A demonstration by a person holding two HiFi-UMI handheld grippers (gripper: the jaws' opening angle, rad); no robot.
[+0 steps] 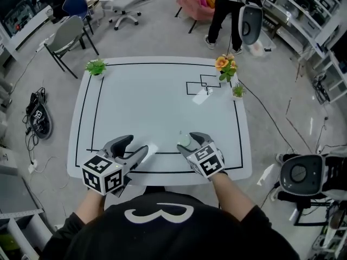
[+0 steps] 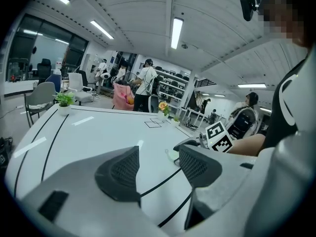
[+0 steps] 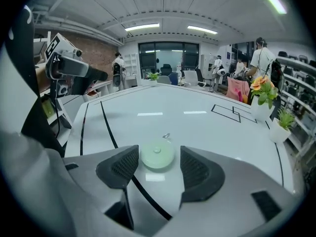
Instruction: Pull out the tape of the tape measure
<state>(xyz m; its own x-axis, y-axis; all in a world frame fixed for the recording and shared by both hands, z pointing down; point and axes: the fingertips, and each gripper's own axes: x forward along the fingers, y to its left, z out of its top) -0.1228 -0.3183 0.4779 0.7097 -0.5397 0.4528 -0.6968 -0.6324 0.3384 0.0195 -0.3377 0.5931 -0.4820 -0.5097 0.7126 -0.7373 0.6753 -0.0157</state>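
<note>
A pale green round tape measure [image 1: 185, 141] lies flat on the white table [image 1: 157, 96], close to the black line near the front edge. In the right gripper view the tape measure [image 3: 157, 156] sits just ahead of my right gripper [image 3: 157, 169], centred on the gap, with its small pull tab [image 3: 166, 136] pointing away. The right gripper [image 1: 188, 143] is open and grips nothing. My left gripper [image 1: 135, 145] stands open and empty to the left of the tape measure. The left gripper view looks across its jaws [image 2: 158, 164] toward the tape measure [image 2: 172, 155] and the right gripper's marker cube [image 2: 218, 136].
A green potted plant [image 1: 96, 67] stands at the far left corner. Orange flowers [image 1: 226, 65] and a small plant [image 1: 237, 91] stand at the far right, near black outlined rectangles [image 1: 201, 84]. A person [image 1: 227, 10] stands beyond the table; chairs [image 1: 68, 34] are at the left.
</note>
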